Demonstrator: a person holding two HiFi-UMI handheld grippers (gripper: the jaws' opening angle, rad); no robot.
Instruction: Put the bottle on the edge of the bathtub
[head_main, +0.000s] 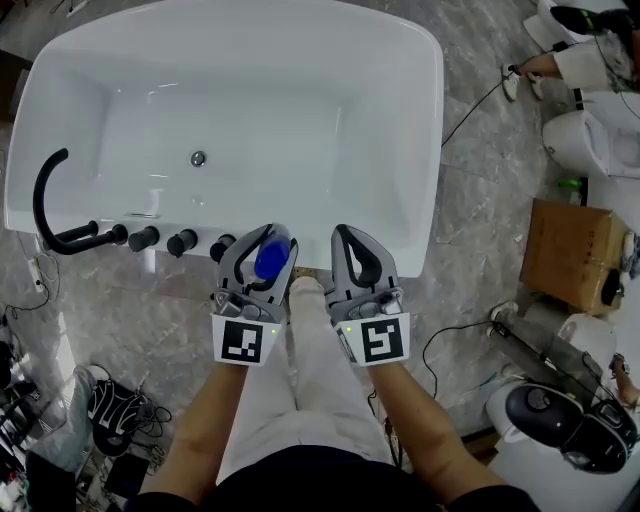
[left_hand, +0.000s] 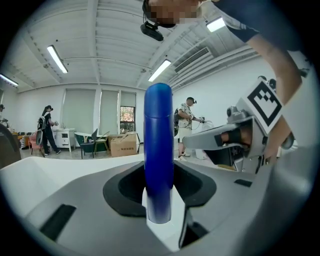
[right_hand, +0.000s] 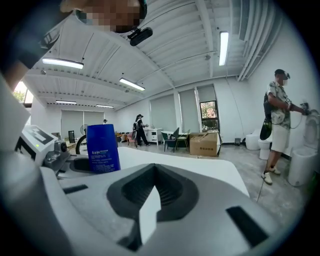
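you have the left gripper (head_main: 262, 248) clamped on the blue bottle (head_main: 271, 257). the bottle stands upright between the jaws, just below the centre of the head view, over the near rim of the white bathtub (head_main: 425, 215). to set it down well, bring its base flat onto the rim's level strip, right of the black knobs (head_main: 182, 242). part the jaws only once it stands on its own. the rim looks narrow, so a lean could tip it into the basin or onto the floor. the right gripper (head_main: 353, 240) sits just beside it, jaws together on nothing. both forearms reach straight up from the bottom of the frame, with the grippers side by side and pointing nearly level.
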